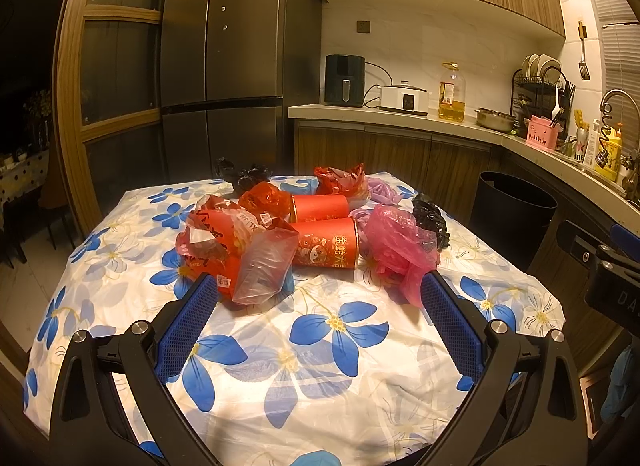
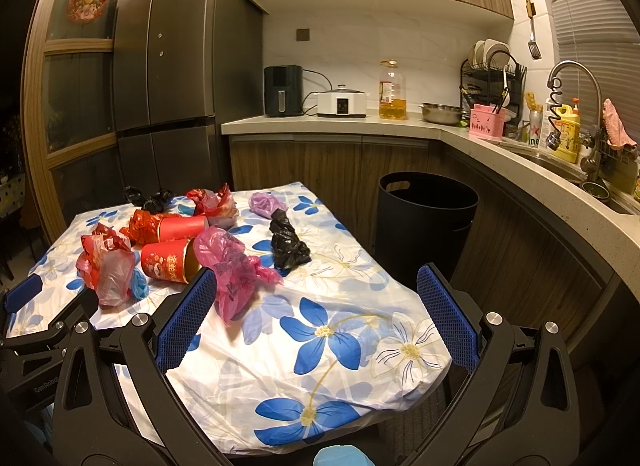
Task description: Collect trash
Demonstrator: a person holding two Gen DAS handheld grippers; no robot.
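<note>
A pile of trash lies on the table with the blue-flower cloth (image 1: 336,350): two red paper cups on their sides (image 1: 326,246) (image 2: 168,262), a pink plastic bag (image 1: 394,250) (image 2: 232,266), red bags (image 1: 216,238), a clear bag (image 1: 264,266), black bags (image 1: 430,221) (image 2: 288,246) and a purple bag (image 2: 264,203). A black trash bin (image 2: 426,213) (image 1: 512,209) stands on the floor right of the table. My left gripper (image 1: 320,290) is open and empty, just short of the pile. My right gripper (image 2: 318,286) is open and empty above the table's right part.
A kitchen counter (image 2: 340,123) runs behind and to the right, with an air fryer (image 2: 283,90), cooker, oil bottle, metal bowl, dish rack and sink tap (image 2: 576,77). A dark fridge (image 1: 228,45) stands behind the table. The table's right edge lies close to the bin.
</note>
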